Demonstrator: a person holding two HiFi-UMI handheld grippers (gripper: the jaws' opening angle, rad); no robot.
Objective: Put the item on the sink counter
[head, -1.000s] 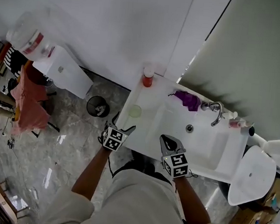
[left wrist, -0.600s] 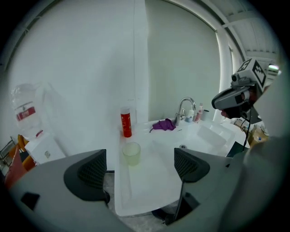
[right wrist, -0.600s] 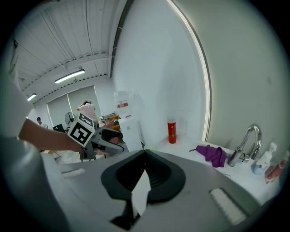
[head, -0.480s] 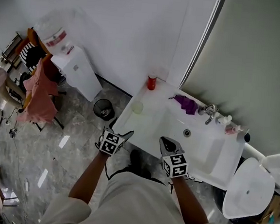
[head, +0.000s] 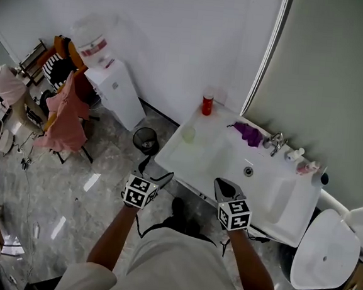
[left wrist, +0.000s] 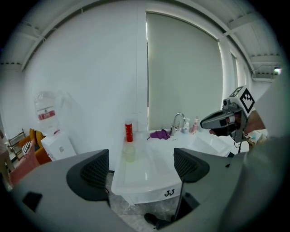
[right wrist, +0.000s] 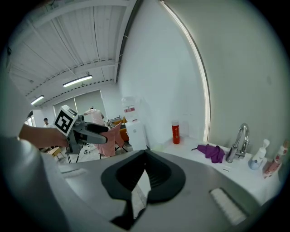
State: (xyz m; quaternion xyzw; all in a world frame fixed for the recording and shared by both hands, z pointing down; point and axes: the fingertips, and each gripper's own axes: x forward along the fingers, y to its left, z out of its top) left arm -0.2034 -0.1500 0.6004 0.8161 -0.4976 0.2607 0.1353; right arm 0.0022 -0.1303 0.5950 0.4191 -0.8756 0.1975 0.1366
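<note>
On the sink counter point(head: 192, 164) a bottle point(head: 207, 104) stands behind a cup point(head: 189, 134), a cloth point(head: 251, 133) beside the tap point(head: 275, 143).

White sink counter point(head: 196, 160), red bottle point(head: 207, 104), purple cloth point(head: 250, 134), faucet point(head: 275, 144)

Bright, flat, white indoor light from overhead, with two ceiling lamps point(right wrist: 77, 80) glowing in the right gripper view. Glare patches on the polished floor point(head: 92, 182); faint sheen on the white desk point(left wrist: 140, 174). Shadows soft and weak. Strong fisheye bending and black corners in both gripper views. Close jaws slightly soft; far wall point(head: 178, 40) washed out.
</note>
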